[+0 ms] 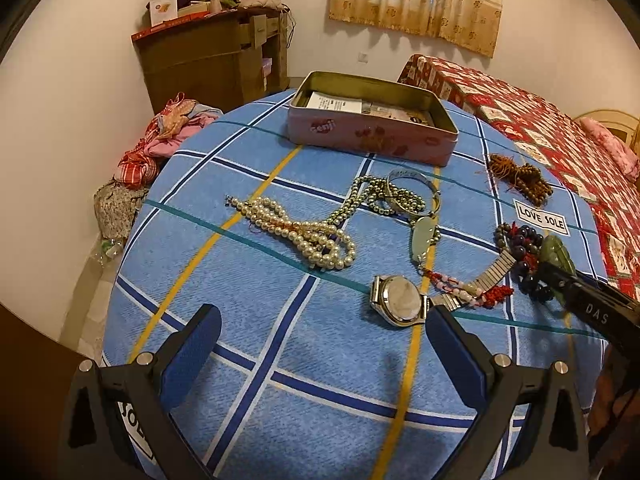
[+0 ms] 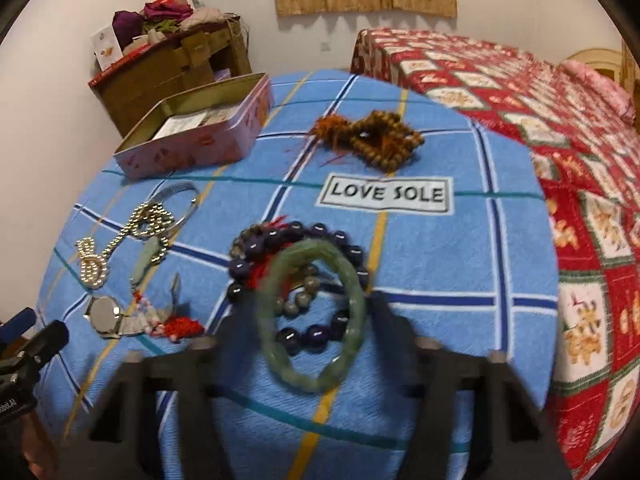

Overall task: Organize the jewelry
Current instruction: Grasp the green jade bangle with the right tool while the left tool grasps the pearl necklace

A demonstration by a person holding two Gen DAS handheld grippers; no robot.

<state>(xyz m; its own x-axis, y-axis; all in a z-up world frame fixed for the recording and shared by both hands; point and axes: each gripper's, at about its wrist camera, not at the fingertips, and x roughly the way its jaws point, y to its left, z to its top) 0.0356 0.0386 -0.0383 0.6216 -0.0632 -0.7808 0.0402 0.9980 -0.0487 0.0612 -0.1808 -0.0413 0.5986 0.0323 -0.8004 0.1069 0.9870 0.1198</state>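
Note:
My right gripper [image 2: 312,308] is shut on a green jade bangle [image 2: 316,246], its blurred fingers against the ring's two sides. The ring stands just over a dark bead bracelet [image 2: 256,250]. In the left wrist view the right gripper [image 1: 560,276] comes in from the right edge with the green bangle [image 1: 558,250] at its tip. My left gripper [image 1: 326,344] is open and holds nothing, low over the blue checked cloth [image 1: 280,320]. A silver watch [image 1: 400,300] lies just ahead of its right finger. An open pink tin [image 1: 372,136] stands at the far side.
A pearl necklace [image 1: 296,232], a green bead strand [image 1: 384,196], a silver bangle [image 1: 416,182], a jade pendant [image 1: 424,236] and brown beads [image 1: 520,178] lie on the cloth. A bed with a red quilt [image 2: 560,128] borders the right. Clothes [image 1: 168,136] are piled at the left.

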